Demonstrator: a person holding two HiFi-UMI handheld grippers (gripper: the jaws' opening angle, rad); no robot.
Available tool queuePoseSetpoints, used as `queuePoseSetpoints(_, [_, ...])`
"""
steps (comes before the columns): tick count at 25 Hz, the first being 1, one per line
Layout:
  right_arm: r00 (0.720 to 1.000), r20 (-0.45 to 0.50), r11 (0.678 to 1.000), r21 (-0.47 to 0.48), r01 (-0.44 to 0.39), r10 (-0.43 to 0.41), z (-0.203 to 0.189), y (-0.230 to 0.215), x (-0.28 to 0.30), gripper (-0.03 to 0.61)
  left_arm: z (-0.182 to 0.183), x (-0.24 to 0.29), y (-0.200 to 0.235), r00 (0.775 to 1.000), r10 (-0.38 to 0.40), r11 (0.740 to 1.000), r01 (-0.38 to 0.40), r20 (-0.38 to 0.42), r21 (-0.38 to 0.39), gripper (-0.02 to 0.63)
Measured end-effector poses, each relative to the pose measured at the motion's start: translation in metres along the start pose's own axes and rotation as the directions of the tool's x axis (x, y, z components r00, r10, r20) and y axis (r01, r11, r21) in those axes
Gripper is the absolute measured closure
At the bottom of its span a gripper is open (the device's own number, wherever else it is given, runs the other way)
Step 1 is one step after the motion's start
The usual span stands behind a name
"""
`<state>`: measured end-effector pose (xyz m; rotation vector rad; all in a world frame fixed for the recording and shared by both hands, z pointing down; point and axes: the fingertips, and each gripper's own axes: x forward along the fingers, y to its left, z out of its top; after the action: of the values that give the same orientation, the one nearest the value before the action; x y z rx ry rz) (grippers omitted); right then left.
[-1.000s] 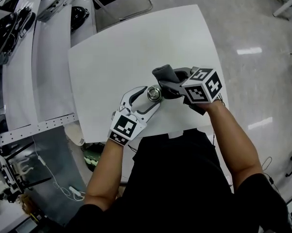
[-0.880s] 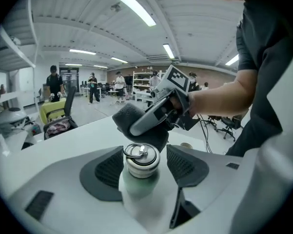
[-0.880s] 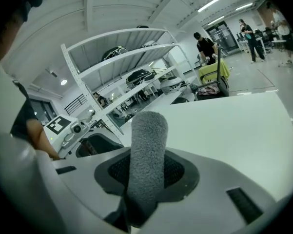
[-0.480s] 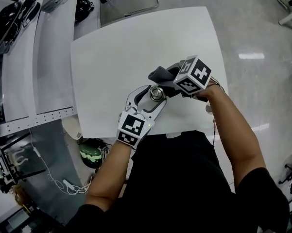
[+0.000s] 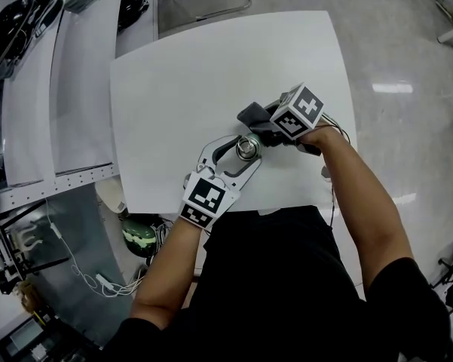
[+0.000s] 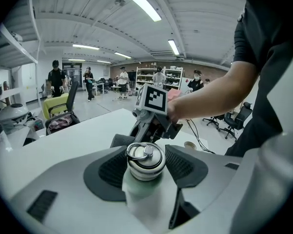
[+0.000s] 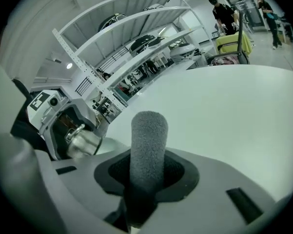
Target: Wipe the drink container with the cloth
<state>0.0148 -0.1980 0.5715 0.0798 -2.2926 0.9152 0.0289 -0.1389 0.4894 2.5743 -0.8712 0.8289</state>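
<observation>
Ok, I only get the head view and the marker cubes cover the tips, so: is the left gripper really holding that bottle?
Observer: Yes. On the left gripper, seen in its own view, the fingers clamp the bottle near its metal cap; they have just closed further.
Operator: And the other one?
Observer: The right gripper is shut on a rolled grey cloth standing up between its fingers.
Operator: Cloth on the bottle yet?
Observer: Not in the right gripper view: the cap sits left of the cloth's free end, with a gap.
</observation>
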Motion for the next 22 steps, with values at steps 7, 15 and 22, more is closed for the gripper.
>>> queuePoseSetpoints(7, [0.999,-0.037,0.998,0.05,0.04,-0.038,-0.015,-0.014,0.015,0.465,-0.001,-0.001,-0.001,0.999,-0.041,0.999,0.041,-0.006,0.029,0.359])
queuePoseSetpoints(15, [0.986,0.055,0.984,0.091,0.151,-0.156,-0.011,-0.021,0.004,0.465,-0.002,-0.002,0.0,0.997,-0.069,0.996,0.07,-0.019,0.054,0.359])
queuePoseSetpoints(22, [0.921,0.285,0.948,0.248,0.198,-0.267,-0.021,-0.002,-0.05,0.465,-0.004,-0.003,-0.002,0.99,-0.132,0.986,0.136,-0.043,0.1,0.362])
